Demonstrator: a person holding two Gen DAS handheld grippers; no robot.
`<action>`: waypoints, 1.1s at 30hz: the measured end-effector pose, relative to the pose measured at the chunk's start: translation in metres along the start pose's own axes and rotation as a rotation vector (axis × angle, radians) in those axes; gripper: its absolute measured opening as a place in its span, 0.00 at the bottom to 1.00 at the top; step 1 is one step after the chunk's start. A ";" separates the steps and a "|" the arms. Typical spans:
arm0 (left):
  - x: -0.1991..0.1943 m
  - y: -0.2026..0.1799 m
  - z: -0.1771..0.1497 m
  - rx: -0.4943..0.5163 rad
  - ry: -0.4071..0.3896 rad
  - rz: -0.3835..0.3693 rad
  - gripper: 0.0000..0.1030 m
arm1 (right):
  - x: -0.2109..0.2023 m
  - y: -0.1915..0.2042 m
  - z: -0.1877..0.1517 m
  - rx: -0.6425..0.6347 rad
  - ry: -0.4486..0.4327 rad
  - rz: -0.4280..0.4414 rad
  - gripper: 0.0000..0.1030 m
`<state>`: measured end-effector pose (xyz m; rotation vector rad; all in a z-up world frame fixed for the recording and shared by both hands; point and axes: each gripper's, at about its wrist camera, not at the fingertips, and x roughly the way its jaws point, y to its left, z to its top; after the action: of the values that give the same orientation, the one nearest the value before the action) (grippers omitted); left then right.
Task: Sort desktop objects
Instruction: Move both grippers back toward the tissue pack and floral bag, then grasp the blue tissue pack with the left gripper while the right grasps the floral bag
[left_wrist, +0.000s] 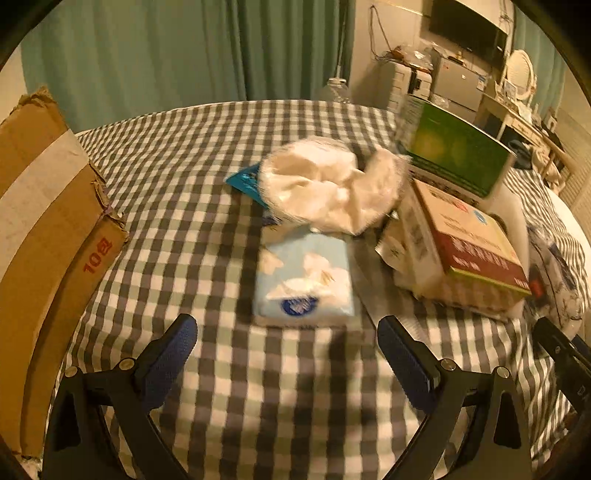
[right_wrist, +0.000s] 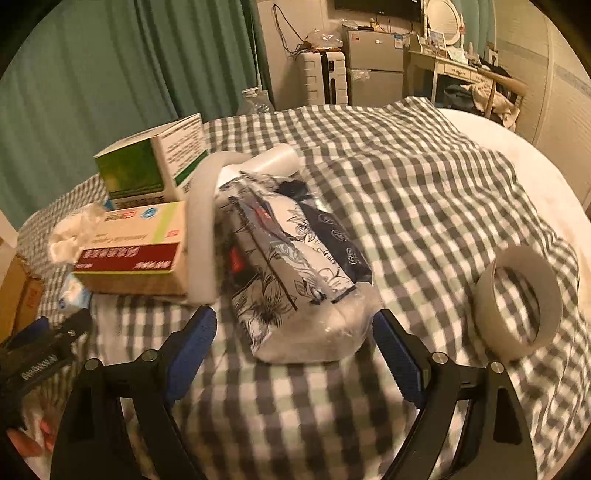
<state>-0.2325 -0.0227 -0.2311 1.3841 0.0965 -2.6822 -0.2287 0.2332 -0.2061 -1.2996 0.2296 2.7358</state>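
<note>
Far off to the left of the left gripper (left_wrist: 287, 345), a taped cardboard box (left_wrist: 48, 236) stands at the edge of the checked tablecloth (left_wrist: 177, 206). Straight ahead of this gripper's wide-spread, empty fingers lies a light blue tissue pack (left_wrist: 303, 280), with a crumpled white tissue (left_wrist: 332, 184) heaped just beyond it, over a teal packet (left_wrist: 243, 181). Ahead and to its right, a red and beige carton (left_wrist: 476, 243) lies flat, and a green box (left_wrist: 458, 155) stands behind that. Moving on to the right gripper (right_wrist: 293, 339), its jaws are also spread wide and hold nothing; the same two cartons sit ahead to its left, a white foam strip (right_wrist: 201, 236) leaning against the red one. Directly before its fingertips, close to them, rests a clear bag of floral-printed packets (right_wrist: 295, 273). Off to its right, apart from the rest, a roll of pale tape (right_wrist: 517, 302) stands tilted on the cloth.
</note>
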 end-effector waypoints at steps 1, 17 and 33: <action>0.001 0.002 0.001 0.001 -0.003 -0.003 0.98 | 0.002 -0.001 0.001 -0.003 -0.003 -0.005 0.84; 0.034 0.012 0.021 0.012 0.039 0.013 0.98 | 0.014 -0.010 0.021 -0.135 -0.013 -0.017 0.84; 0.024 -0.002 0.023 0.078 0.002 -0.055 0.51 | 0.025 -0.033 0.030 -0.031 -0.011 0.063 0.58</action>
<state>-0.2649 -0.0254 -0.2376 1.4269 0.0313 -2.7572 -0.2617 0.2718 -0.2095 -1.3061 0.2316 2.8097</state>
